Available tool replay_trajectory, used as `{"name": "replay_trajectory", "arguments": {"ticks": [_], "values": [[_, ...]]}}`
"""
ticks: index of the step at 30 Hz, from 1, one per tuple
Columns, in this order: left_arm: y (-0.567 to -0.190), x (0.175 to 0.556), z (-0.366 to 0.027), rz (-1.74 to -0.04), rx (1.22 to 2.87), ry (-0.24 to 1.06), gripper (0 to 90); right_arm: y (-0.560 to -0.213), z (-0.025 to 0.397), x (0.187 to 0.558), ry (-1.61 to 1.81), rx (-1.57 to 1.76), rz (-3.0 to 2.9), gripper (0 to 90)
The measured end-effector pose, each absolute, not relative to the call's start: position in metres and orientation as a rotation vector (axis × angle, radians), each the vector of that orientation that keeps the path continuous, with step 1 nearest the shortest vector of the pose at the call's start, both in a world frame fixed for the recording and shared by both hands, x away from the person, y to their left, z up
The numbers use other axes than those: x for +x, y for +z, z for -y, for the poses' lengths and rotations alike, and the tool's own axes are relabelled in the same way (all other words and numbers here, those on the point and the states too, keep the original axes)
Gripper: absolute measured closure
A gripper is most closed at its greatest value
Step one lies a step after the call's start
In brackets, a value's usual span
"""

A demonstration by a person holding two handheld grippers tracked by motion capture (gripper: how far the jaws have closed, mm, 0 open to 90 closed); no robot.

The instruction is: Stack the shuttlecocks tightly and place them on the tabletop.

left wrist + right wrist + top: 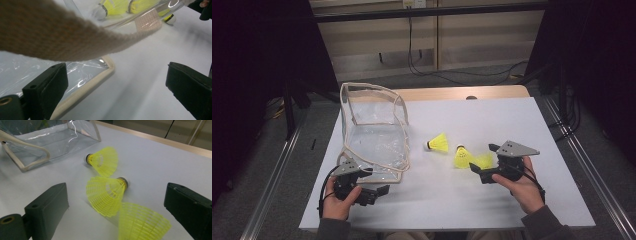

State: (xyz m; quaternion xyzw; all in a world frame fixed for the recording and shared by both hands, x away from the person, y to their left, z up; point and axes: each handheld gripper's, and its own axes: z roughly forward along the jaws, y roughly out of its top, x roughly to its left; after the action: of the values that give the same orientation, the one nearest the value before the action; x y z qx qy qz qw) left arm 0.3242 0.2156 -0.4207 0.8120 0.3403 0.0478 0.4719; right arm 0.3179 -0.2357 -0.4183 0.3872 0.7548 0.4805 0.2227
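Clear plastic bag (374,131), beige webbing trim, lies on its side at table left | three yellow mesh-skirt shuttlecocks (461,156) right of bag, near-centre, two touching | right gripper (484,172) just near-right of them, jaws wide apart, empty | left gripper (379,192) at bag's near edge, jaws spread, empty | white table (492,120).
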Motion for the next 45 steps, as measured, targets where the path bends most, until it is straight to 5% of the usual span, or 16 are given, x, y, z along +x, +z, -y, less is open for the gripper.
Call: {"name": "replay_trajectory", "arguments": {"ticks": [16,45], "values": [[-0.421,0.324,-0.215,-0.829,1.983,0.115,4.2,-0.424,0.213,0.318,1.327,1.048,-2.142,10.6],[-0.42,0.325,-0.216,-0.83,1.986,0.114,4.2,-0.424,0.201,0.339,1.129,1.052,-2.165,48.1]]}}
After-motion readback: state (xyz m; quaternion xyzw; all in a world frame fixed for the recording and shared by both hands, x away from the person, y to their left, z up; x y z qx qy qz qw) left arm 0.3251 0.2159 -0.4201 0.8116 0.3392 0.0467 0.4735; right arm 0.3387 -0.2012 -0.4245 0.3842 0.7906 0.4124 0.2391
